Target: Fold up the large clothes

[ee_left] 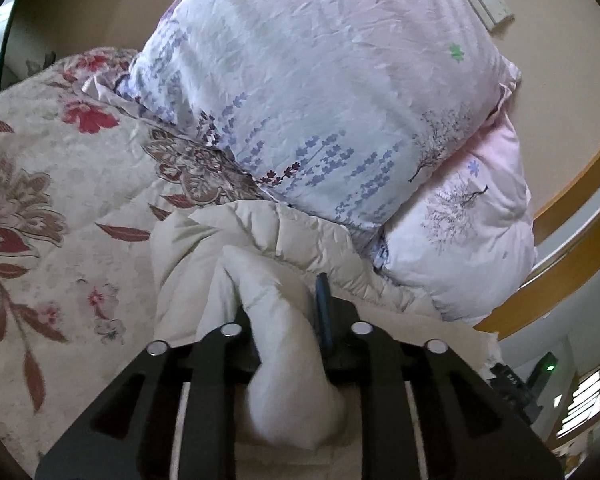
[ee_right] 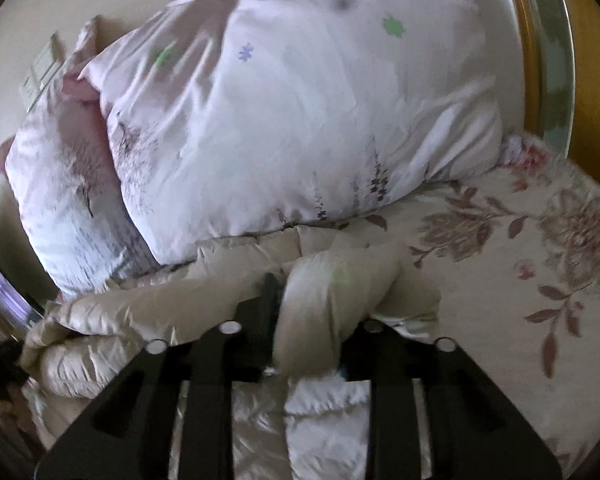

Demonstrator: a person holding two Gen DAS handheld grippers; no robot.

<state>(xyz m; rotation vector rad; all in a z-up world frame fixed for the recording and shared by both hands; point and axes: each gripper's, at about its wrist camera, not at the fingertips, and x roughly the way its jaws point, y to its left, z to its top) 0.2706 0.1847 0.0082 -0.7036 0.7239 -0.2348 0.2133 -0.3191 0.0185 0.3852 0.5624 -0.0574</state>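
Observation:
A cream quilted puffer jacket [ee_left: 220, 240] lies bunched on the bed, right in front of both grippers. In the left wrist view a thick fold of it fills the gap of my left gripper [ee_left: 282, 304]. The blue pad of one finger [ee_left: 323, 312] presses on its side, and the other fingertip is hidden under the fabric. The right wrist view is blurred. There the jacket [ee_right: 140, 312] spreads to the left, and a rolled fold sits in my right gripper [ee_right: 308, 300], against the dark finger [ee_right: 269, 300]. The fold drapes over the other finger.
A pale pink duvet with purple flower print [ee_left: 320, 100] [ee_right: 300, 120] is piled just behind the jacket. The bedspread [ee_left: 40, 200] [ee_right: 500, 280] has a red and brown flower pattern. A wooden bed frame [ee_left: 572, 200] [ee_right: 580, 60] and a wall switch [ee_left: 488, 0] lie beyond.

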